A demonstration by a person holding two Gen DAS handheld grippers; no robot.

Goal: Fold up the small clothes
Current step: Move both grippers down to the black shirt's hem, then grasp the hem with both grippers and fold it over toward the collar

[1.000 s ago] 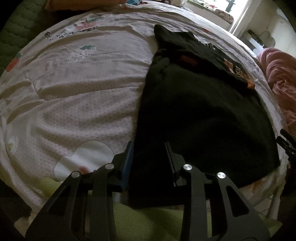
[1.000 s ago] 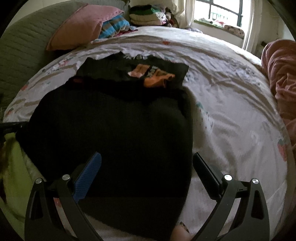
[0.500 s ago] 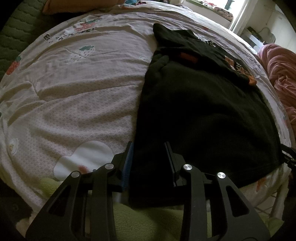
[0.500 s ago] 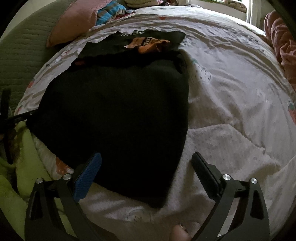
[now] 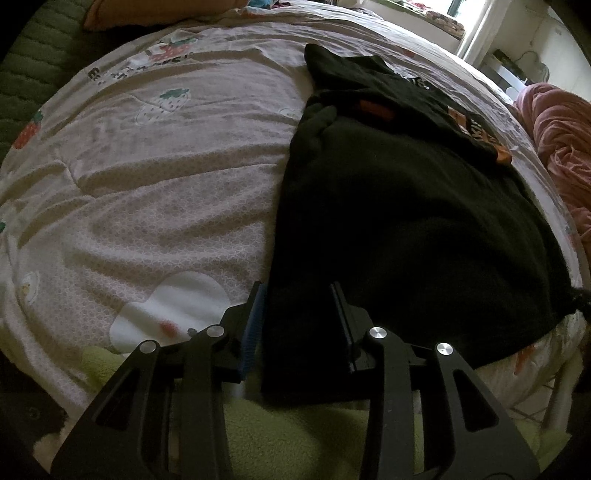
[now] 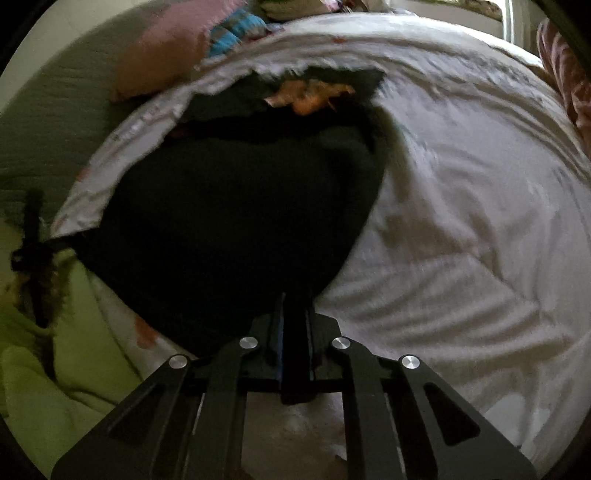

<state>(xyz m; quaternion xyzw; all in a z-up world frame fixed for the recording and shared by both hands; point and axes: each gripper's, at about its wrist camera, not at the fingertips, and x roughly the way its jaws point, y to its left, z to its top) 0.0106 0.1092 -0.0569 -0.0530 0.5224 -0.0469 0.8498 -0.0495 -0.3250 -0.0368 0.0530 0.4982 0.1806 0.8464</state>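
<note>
A black garment (image 5: 406,206) lies spread flat on the white strawberry-print bed sheet (image 5: 147,184). My left gripper (image 5: 297,291) is shut on its near left corner, and dark cloth fills the gap between the fingers. My right gripper (image 6: 297,299) is shut on the near right corner of the same black garment (image 6: 240,206), with a strip of cloth pinched between its pads. Past it lies a second black piece with an orange print (image 5: 476,133), also in the right wrist view (image 6: 310,96). The left gripper (image 6: 33,254) shows at the far left of the right wrist view.
A lime-green fleece blanket (image 5: 295,443) covers the near bed edge. A pink pillow (image 6: 166,48) and striped clothes (image 6: 232,33) sit at the head, against a green quilted surface (image 6: 44,129). A pink blanket (image 5: 561,147) lies bunched at the right.
My right gripper went from wide open to shut on the garment's near right corner, having tipped down and moved closer to it. The left gripper kept its hold and stayed in place.
</note>
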